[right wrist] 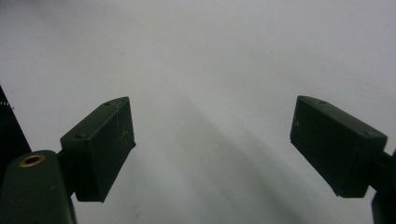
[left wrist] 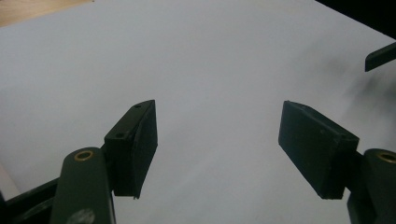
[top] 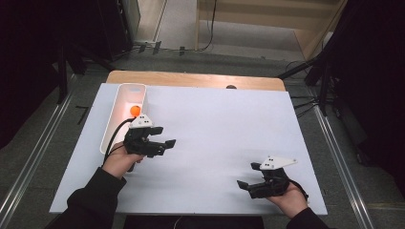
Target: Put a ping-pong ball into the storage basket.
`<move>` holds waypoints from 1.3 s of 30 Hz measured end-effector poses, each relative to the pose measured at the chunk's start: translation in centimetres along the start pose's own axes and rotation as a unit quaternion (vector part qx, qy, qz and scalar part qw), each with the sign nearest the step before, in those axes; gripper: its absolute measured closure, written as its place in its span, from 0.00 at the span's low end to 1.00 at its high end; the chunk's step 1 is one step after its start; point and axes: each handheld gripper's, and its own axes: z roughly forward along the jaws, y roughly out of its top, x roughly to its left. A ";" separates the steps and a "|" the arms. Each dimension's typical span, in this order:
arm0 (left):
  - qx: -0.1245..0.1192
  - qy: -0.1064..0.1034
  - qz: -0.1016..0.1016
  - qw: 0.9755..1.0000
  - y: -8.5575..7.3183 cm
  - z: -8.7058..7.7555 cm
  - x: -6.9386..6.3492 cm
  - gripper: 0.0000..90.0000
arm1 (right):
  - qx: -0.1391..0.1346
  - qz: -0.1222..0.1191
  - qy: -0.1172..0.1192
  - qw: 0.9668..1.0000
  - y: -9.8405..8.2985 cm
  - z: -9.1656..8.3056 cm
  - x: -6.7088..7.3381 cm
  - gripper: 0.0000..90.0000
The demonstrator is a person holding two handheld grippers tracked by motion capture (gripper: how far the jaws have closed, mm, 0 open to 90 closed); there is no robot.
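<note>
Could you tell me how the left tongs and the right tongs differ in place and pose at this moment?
The left tongs sit beside the white bin that holds an orange ball; the right tongs sit near the front right of the white table, away from the bin. In the high view the left tongs point right, the right tongs point left. Both are open, hold nothing, and carry a grey plate on top.

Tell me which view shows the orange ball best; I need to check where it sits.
The high view: the orange ball lies inside the white tray at the table's left, just beyond the left tongs. The left and right gripper views look across bare white tabletop, away from the tray.
</note>
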 end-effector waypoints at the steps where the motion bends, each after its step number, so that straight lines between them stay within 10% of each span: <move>1: 0.002 0.000 0.002 1.000 -0.1 0.0 0.0 0.32 | 0.001 0.002 0.001 1.000 0.0 0.0 0.0 0.14; 39: 0.011 -0.011 0.047 0.999 -3.4 -1.2 -2.1 0.32 | 0.010 -0.002 -0.002 1.000 0.0 0.1 0.0 0.14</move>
